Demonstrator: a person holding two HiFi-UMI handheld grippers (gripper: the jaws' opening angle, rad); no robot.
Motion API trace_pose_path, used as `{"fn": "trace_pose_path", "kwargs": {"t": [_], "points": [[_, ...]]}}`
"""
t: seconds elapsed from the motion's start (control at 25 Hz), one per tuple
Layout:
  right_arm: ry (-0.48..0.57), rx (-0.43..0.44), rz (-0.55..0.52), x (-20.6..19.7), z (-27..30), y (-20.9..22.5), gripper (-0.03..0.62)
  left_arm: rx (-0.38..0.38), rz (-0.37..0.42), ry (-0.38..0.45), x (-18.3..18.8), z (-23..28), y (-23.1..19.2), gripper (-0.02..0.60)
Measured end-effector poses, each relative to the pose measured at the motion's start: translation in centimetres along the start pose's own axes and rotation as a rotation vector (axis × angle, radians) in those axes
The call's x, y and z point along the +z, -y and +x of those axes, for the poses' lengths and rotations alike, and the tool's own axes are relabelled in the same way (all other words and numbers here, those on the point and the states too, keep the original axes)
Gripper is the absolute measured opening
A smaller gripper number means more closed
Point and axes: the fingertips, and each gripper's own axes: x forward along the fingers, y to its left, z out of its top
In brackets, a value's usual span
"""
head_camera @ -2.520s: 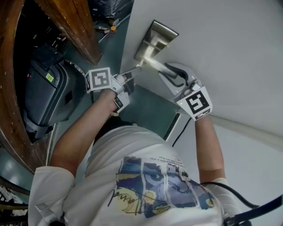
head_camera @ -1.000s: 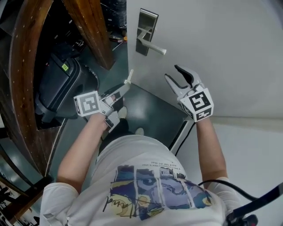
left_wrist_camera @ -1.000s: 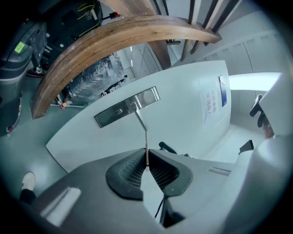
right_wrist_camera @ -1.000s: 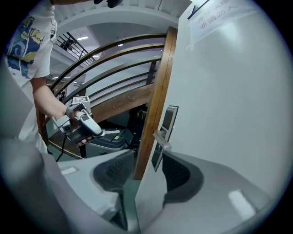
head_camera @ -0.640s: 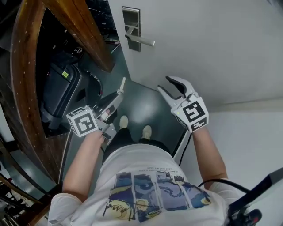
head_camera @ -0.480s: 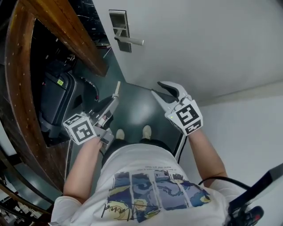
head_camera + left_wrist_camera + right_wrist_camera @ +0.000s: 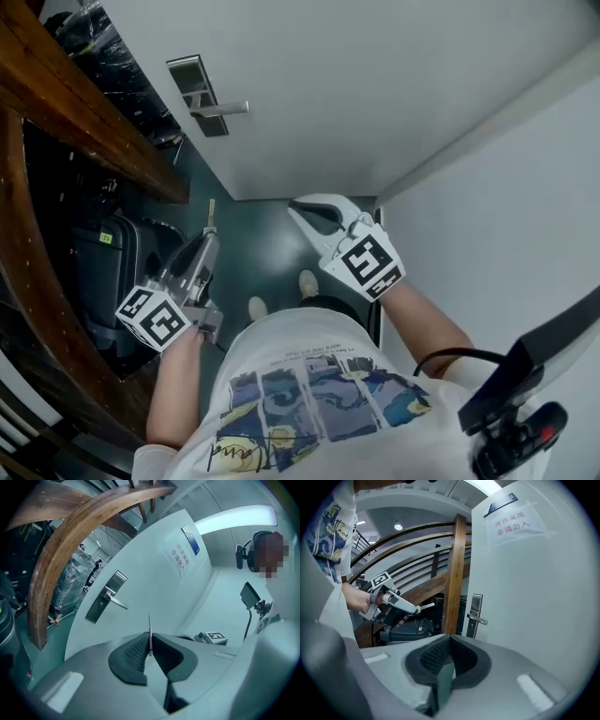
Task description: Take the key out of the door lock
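- The left gripper [image 7: 150,645] has its jaws narrow, pinching the key [image 7: 149,629]. The key is out and well apart from the lock [image 7: 104,598], so the task looks done.
- The door [image 7: 375,84] bears a sign [image 7: 513,524] reading "库房重地 非请勿入". The blue plate [image 7: 191,541] above it is unreadable.
- The right gripper [image 7: 449,649] has jaws that have just closed, with nothing between them.

Left claw [image 7: 207,236] grips the key [image 7: 211,213], apart from the lock [image 7: 194,82].

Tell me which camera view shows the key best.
The left gripper view: the key stands close, edge-on, pinched between the pads of the left tool. The head view shows it as a small pale strip past the tool's tip; the right gripper view shows it from the side, far and tiny.
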Motion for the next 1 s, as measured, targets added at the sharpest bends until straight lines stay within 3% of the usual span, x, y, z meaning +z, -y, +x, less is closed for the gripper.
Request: {"fn": "trace_pose_path", "kwargs": {"t": [0.52, 1.0], "points": [[-0.032, -0.111, 0.036, 1.0, -0.9, -5.9, 0.003, -0.116, 0.041, -0.102, -0.7, -3.2, -0.3, 0.026], [-0.054, -0.185, 0.057, 0.9, -1.6, -9.1, 0.002, -0.186, 0.029, -0.158, -2.5, -4.8, -0.7, 0.026]]}}
